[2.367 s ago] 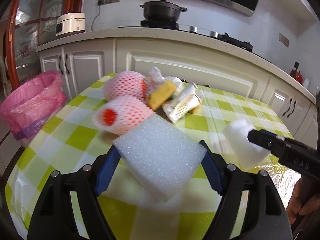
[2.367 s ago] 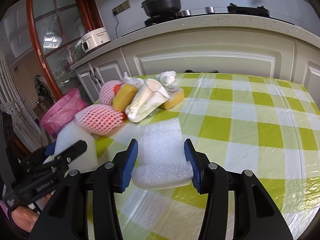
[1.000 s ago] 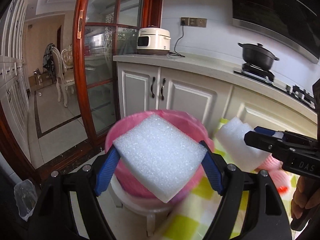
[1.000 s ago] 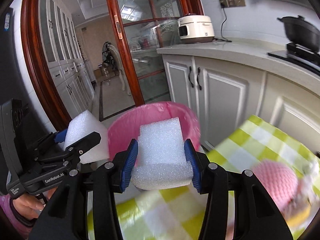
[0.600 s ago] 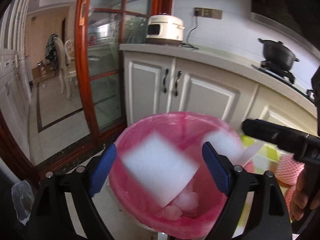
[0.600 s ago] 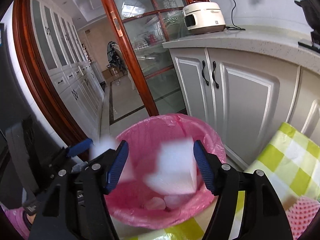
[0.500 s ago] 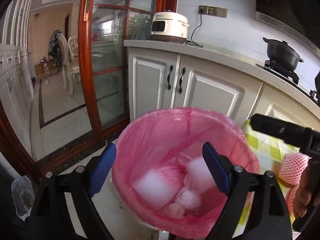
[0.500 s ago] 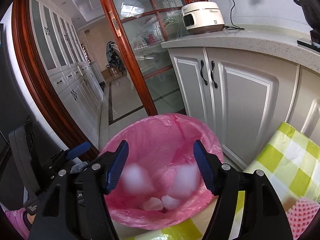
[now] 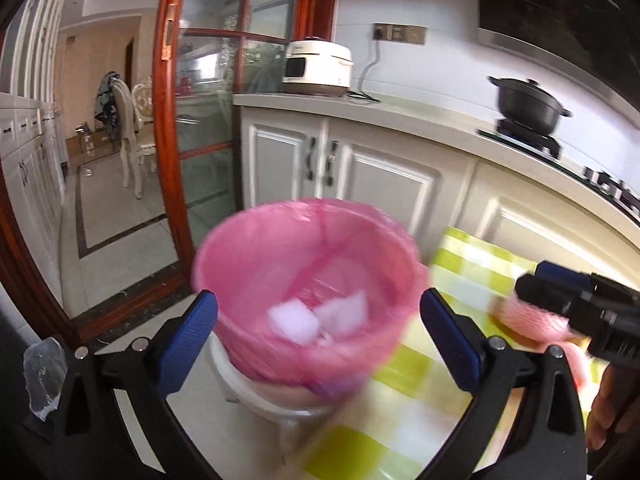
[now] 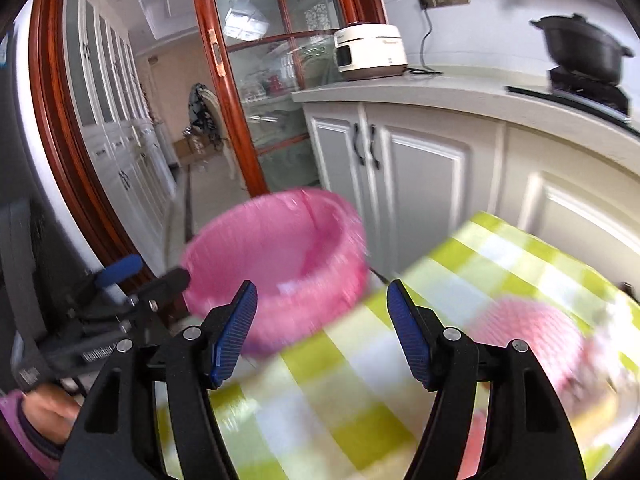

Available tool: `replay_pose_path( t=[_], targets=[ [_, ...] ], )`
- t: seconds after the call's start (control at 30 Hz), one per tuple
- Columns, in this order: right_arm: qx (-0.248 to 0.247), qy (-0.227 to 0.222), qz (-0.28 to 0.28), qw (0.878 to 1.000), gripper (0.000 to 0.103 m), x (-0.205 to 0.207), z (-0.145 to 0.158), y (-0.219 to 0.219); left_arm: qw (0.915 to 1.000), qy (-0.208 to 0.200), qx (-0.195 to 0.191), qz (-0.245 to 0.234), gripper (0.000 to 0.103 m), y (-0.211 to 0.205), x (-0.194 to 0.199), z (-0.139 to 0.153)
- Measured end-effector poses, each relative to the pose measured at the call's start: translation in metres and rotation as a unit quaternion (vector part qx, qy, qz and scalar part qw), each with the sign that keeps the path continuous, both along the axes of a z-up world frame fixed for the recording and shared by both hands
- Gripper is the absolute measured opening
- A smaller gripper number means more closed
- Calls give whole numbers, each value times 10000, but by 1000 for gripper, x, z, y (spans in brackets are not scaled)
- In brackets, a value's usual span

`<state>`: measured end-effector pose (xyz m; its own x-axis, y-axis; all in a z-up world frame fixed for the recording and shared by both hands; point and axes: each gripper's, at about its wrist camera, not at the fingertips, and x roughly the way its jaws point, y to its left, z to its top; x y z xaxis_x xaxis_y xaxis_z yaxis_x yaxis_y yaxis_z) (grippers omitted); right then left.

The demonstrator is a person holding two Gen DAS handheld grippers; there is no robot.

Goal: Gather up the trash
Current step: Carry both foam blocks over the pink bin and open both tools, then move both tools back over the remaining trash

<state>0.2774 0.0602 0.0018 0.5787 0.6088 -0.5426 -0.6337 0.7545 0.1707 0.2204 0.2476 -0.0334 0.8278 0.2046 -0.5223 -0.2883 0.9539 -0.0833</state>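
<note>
A bin lined with a pink bag stands beside the table; it also shows in the right wrist view. White foam pieces lie inside it. My left gripper is open and empty, just in front of the bin. My right gripper is open and empty, over the table edge next to the bin. A pink foam net lies on the green checked table, blurred; it also shows in the left wrist view.
White kitchen cabinets run behind the bin, with a rice cooker and a black pot on the counter. A red-framed glass door stands at the left. The tiled floor lies beyond the bin.
Both grippers opened over the bin and let their white foam pieces fall into it. Both views have since swung right, back towards the table.
</note>
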Motion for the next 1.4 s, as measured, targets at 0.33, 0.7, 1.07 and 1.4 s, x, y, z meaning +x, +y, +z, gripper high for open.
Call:
replay_pose_path(
  t=[0.33,0.7,1.07,1.4],
  targets=[
    [-296,37,-913,9954,68,-55,-36,-112,9982,59,-210,-566,98,-96,-21,-22],
    [-722,294,-1929,9781,68,-73,-74,-199,9930,538,-190,-1030,98,-166,-15,-49],
    [-444,492,-2509,9657,68,-55,-84,-239,9888,454,-99,-1419,98,-203,-10,-54],
    [-20,681,-2736,9594,68,-7,-80,-218,9870,386,197,-1549,98,-211,-10,-57]
  ],
)
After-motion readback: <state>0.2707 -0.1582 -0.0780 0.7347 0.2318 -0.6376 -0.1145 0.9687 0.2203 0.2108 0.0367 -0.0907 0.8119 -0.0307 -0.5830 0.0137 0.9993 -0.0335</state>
